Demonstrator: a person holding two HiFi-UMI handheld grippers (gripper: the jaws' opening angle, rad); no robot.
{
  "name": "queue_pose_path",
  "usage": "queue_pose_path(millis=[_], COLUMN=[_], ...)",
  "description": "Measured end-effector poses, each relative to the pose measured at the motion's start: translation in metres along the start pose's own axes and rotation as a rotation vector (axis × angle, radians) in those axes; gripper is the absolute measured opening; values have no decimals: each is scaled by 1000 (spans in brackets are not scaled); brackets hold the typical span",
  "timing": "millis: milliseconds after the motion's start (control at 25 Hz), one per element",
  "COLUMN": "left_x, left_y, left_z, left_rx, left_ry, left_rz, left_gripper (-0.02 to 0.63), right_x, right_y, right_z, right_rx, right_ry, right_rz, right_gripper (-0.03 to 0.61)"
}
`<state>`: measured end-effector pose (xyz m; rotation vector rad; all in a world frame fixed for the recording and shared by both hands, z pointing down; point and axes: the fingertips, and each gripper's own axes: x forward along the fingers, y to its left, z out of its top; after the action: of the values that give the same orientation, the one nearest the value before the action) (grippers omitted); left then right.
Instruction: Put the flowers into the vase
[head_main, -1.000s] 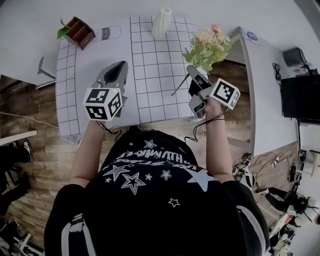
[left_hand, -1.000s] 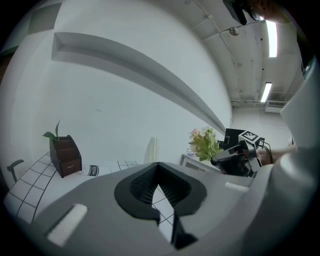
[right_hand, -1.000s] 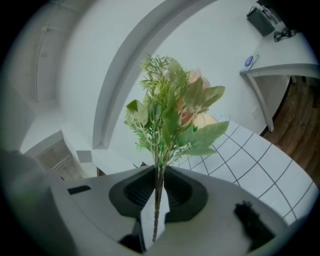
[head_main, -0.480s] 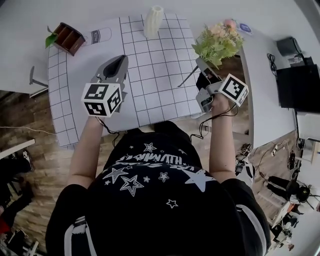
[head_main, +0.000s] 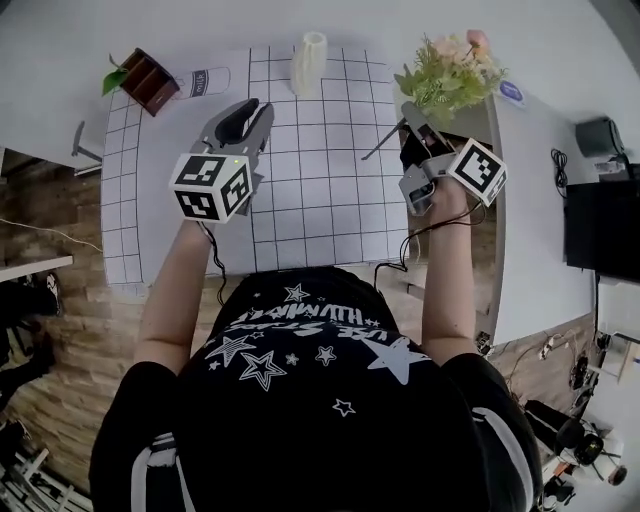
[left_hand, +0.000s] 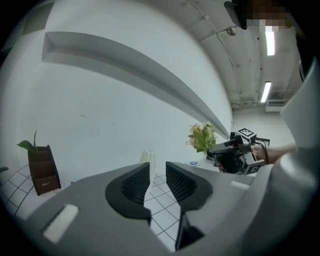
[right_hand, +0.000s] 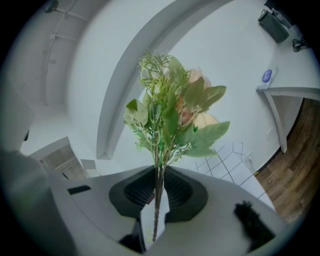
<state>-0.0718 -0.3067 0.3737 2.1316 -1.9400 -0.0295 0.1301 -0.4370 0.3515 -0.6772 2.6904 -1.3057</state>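
The flowers (head_main: 450, 72), a small bunch of pale pink blooms and green leaves, are in the upper right of the head view, held in the air over the right edge of the table (head_main: 330, 215). The right gripper (head_main: 410, 130) has its jaws closed on the thin stems, and in the right gripper view the stems run straight up between the two dark pads (right_hand: 140, 192) while the bunch spreads above them. In the head view the lower end of one stem sticks out of this gripper toward the lower left. The vase (head_main: 308, 63), white and ribbed, stands upright at the top centre of the head view, on the sheet with the grid of squares (head_main: 300, 170) that covers the table, and it is well apart from the flowers. The left gripper (head_main: 258, 105) is over the left part of the sheet and points toward the top of the frame. Its jaws have just been opening and now stand a little apart; in the left gripper view only the sheet and the far vase show through the gap. In the upper left corner of the head view a brown wooden box (head_main: 148, 80) with a green leaf stands on the table, and just beside it a white cylinder (head_main: 205, 80) lies on its side.
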Motion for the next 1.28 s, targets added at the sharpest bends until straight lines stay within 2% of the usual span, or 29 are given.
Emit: queue_pose_path(millis=[160,280,400,560,680,800,920,1000,1160,1280], left_x=[28,51,74,98,114,130,143,148,160,180], left_y=[-10,-19,-28,-31,-24,-13,0,2,3,17], left_z=[8,12,12,5,-2,-8,-13,-18,-24,-25], left_rx=[-4,-15,12,61,70,98,109,101,95,122], left_ry=[7,8,25,59,73,81,81,75,61,59], left_rz=[4,-15,-42,-38,-10,20,51,51,37,47], left_gripper=[185,311,396,467,483,500,519,522,526,526], right_x=[17,26,35,50,59,72,83,86,96,121], right_y=[-3,-4,-8,-4,-8,-3,2,11,12,8], right_z=[25,39,50,59,69,75,80,80,78,83], right_rx=[-39,-61,-75,-59,-78,-68,-145,-175,-124,-135], right_ry=[40,64,83,91,98,99,128,136,134,141], right_rz=[37,57,73,148,145,184,190,224,228,218], right_gripper=[54,54,54,54,54,54,55,54,55,55])
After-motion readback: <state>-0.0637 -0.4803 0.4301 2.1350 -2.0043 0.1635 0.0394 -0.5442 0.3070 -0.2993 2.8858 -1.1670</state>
